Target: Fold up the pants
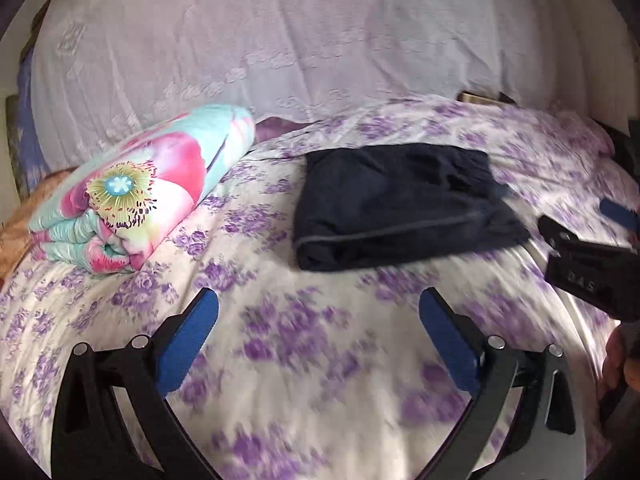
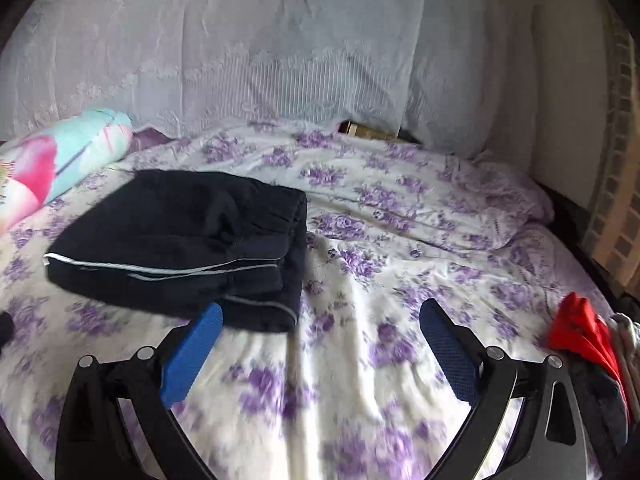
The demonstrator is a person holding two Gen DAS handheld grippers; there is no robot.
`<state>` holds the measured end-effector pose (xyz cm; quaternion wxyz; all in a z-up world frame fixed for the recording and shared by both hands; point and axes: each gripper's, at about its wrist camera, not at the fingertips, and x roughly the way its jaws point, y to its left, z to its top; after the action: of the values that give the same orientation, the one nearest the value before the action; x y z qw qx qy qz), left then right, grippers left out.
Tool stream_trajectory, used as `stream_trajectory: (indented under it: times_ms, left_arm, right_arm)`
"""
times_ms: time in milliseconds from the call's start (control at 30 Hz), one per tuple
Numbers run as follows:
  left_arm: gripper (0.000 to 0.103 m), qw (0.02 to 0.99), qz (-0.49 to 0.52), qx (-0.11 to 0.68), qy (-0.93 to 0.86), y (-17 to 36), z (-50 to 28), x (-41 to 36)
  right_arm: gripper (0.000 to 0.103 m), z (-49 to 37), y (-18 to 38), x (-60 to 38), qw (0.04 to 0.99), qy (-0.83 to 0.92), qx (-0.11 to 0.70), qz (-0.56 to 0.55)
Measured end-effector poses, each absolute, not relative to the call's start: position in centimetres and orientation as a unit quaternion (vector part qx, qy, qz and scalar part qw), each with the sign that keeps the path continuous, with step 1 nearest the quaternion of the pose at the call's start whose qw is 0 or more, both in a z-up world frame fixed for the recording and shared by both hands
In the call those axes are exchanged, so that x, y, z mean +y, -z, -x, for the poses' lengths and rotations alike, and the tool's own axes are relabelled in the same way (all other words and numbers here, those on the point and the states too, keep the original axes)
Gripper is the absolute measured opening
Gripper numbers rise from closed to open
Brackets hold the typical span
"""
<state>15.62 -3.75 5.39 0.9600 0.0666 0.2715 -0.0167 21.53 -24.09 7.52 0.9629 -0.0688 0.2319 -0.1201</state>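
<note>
- Pants [image 1: 404, 204], dark navy with a thin pale stripe along the seam, lie folded into a compact, roughly rectangular bundle on the bed sheet [image 1: 280, 360], which is white with purple flowers.
- Left gripper [image 1: 318, 344] hangs above the sheet with its two blue-padded fingers [image 1: 188, 344] spread wide; nothing sits between them and they touch nothing. The pants lie beyond the fingertips, apart from them.
- Right gripper [image 2: 320, 352] has its fingers spread just as wide and empty. Its left blue pad [image 2: 192, 356] overlaps the near corner of the pants [image 2: 180, 240] in the right wrist view; whether it touches the cloth or only hovers in front of it cannot be told.
- From the left wrist camera, the right gripper [image 1: 588, 248] shows at the right edge, just beside the right end of the folded pants, with one blue pad visible.
- Rolled blanket [image 1: 140, 200] with a big pink and turquoise flower print rests on the sheet to the left of the pants, well apart from them.
- Pale lace curtain [image 2: 240, 40] hangs behind the bed.
- Red cloth [image 2: 580, 332] lies at the right edge of the bed, near the right gripper's outer finger.
- Sheet close to both cameras is blurred.
</note>
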Motion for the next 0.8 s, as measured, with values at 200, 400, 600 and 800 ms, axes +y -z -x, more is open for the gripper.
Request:
stream_trajectory:
  times_ms: [200,400,600,800]
  left_arm:
    - [0.098,0.964,-0.078,0.253,0.012,-6.2,-10.7,-5.6]
    - [0.098,0.968,-0.054,0.243,-0.007,-6.9,-9.8,-5.5]
    - [0.098,0.97,-0.067,0.233,-0.018,-6.4,-12.8,-5.5]
    - [0.098,0.967,-0.047,0.252,-0.008,-6.0,-15.8,-5.0]
  right_arm:
    - [0.099,-15.2,-7.7,-24.8,0.969,0.066,0.237,-0.006]
    - [0.099,-12.4,-8.6,-25.5,0.981,0.075,0.17,-0.052]
    - [0.099,-15.3,-8.0,-24.8,0.977,0.039,0.204,-0.056]
    - [0.099,-18.5,-7.4,-24.9,0.969,0.012,0.23,-0.088]
